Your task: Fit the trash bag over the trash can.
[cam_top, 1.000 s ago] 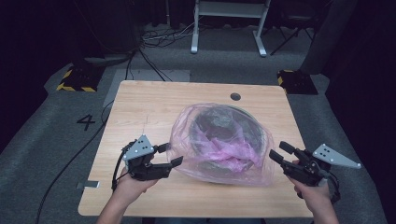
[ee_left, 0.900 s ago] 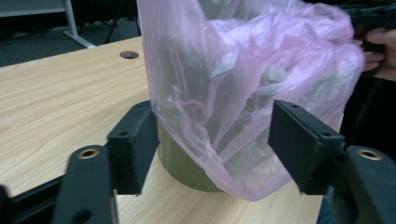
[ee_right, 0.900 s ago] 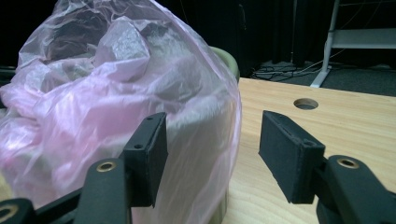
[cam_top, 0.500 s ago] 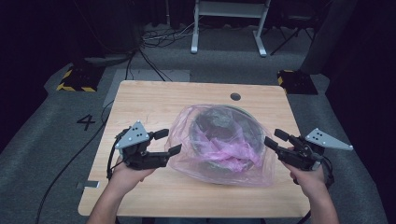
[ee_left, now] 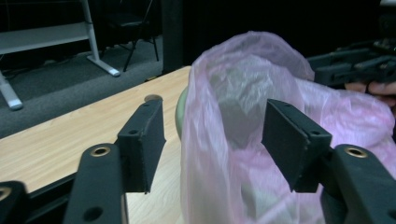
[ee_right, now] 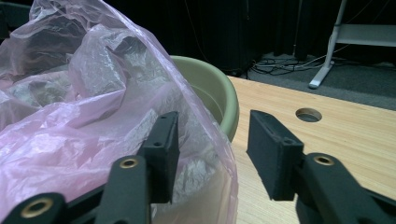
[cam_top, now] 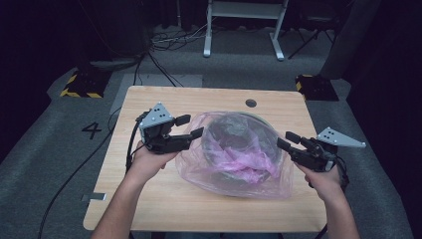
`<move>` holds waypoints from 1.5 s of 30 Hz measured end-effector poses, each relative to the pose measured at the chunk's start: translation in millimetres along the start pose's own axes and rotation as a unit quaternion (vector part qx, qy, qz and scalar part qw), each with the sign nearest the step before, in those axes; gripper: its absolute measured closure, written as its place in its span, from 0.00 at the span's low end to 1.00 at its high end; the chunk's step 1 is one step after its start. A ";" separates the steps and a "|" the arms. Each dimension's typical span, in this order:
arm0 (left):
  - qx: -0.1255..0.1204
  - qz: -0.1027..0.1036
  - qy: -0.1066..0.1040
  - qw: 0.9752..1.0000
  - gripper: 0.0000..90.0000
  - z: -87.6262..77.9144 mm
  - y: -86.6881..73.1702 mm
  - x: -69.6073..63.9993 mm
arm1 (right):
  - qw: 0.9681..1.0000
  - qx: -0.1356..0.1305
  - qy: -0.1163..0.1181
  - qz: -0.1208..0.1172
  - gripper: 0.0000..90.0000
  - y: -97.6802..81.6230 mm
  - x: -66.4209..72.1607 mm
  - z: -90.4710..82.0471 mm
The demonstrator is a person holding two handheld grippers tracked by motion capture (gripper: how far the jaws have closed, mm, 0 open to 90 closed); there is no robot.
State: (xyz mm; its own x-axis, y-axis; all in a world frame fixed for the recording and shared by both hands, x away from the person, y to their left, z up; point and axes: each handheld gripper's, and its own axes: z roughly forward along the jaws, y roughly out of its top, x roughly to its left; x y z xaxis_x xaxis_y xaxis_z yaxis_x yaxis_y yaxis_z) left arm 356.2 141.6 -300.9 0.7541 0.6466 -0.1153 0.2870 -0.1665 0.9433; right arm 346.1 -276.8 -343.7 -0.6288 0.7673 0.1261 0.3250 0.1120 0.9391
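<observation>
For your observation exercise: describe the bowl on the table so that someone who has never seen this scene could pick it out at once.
Start at the wooden table. In its middle sits a crumpled pink plastic bag, between the two grippers. The bowl is inside that bag: round, pale green, its rim showing past the plastic, the one rigid thing there.

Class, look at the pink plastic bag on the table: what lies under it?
Through the pink plastic bag a round green bowl shows, its rim bare at one edge. The film blurs and covers the bowl's inside, so any contents cannot be told.
</observation>
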 end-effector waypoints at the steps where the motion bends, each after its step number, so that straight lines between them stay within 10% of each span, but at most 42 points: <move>1: -0.001 0.003 0.000 1.000 0.48 1.1 1.7 -0.9 | 1.000 0.001 0.002 0.001 0.64 0.3 -0.3 0.6; 17: 0.052 0.028 0.043 0.997 0.99 25.4 3.7 -5.8 | 1.000 0.014 -0.003 -0.013 0.93 4.3 1.4 7.7; 45: 0.080 0.000 0.092 0.993 1.00 88.1 -25.3 31.8 | 0.995 0.021 -0.097 0.013 1.00 -5.3 -25.0 46.4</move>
State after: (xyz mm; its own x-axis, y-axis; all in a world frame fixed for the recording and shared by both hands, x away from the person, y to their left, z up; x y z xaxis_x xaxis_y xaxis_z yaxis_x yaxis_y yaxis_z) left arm 425.0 100.8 -355.8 0.6379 0.7690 -0.0422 0.3883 -0.2738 0.8799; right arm 392.9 -267.3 -366.7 -0.4727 0.8774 0.0824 0.3717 0.1137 0.9214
